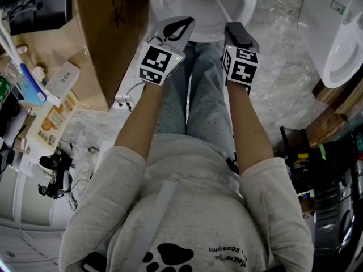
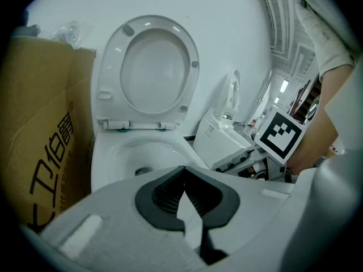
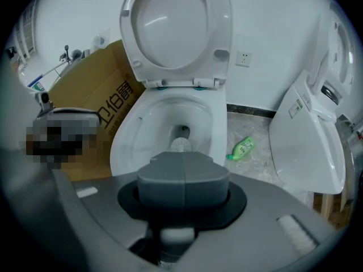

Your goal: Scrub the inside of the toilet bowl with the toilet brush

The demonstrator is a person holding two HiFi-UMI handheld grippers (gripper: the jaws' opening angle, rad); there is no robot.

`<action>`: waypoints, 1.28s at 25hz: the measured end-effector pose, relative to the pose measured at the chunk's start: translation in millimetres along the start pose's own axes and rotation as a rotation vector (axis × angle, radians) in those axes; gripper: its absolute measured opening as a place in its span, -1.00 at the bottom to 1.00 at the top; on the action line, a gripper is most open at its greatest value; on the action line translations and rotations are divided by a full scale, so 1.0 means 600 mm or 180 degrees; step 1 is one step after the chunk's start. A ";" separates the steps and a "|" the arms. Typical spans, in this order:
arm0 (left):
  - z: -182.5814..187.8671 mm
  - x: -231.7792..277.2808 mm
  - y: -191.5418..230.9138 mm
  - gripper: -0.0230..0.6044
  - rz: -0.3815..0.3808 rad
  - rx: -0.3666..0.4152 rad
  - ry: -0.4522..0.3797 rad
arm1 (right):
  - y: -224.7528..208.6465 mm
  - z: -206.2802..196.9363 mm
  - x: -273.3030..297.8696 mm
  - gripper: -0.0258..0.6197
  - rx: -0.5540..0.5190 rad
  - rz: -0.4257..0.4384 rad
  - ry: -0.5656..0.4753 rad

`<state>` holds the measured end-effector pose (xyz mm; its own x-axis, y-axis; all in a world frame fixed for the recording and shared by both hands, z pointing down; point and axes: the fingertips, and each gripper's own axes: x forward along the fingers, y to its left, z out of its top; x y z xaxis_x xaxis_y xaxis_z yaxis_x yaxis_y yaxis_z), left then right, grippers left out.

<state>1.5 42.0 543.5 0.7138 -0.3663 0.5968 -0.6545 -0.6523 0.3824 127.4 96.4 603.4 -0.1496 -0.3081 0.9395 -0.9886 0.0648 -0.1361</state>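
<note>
The white toilet bowl (image 3: 131, 130) stands open with its seat and lid (image 3: 173, 21) raised. The white toilet brush head (image 3: 181, 146) sits low inside the bowl near the drain. My right gripper (image 3: 182, 164) is shut on the brush handle (image 1: 222, 5), which slants up into the bowl (image 1: 170, 4) in the head view. There my right gripper (image 1: 235, 34) hovers over the bowl's front rim. My left gripper (image 1: 174, 28) hangs beside it at the left, shut with nothing between its jaws. In the left gripper view my left gripper (image 2: 182, 171) points at the bowl (image 2: 113, 152) and the lid (image 2: 153, 67).
A tall cardboard box (image 1: 108, 33) presses against the bowl's left side. A second white toilet (image 1: 334, 33) lies at the right, with a green bottle (image 3: 243, 148) on the marble floor between. The person's legs (image 1: 198, 95) stand before the bowl. Clutter fills the left floor.
</note>
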 end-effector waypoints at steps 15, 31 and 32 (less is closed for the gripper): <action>-0.002 -0.015 -0.013 -0.94 0.0033 0.0003 -0.0013 | 0.061 -0.006 0.003 -0.45 -0.0124 0.0187 0.0134; 0.103 -0.076 -0.079 -0.94 -0.0008 0.0128 -0.0140 | 0.065 0.082 -0.145 -0.45 -0.0277 0.0178 -0.0161; 0.115 -0.084 -0.088 -0.94 -0.0021 0.0119 -0.0161 | 0.061 0.089 -0.164 -0.45 -0.0275 0.0156 -0.0200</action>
<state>17.2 48.8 444.6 0.7304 -0.3944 0.5576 -0.6406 -0.6788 0.3590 104.7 78.7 488.9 -0.2012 -0.3613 0.9105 -0.9751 0.1619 -0.1513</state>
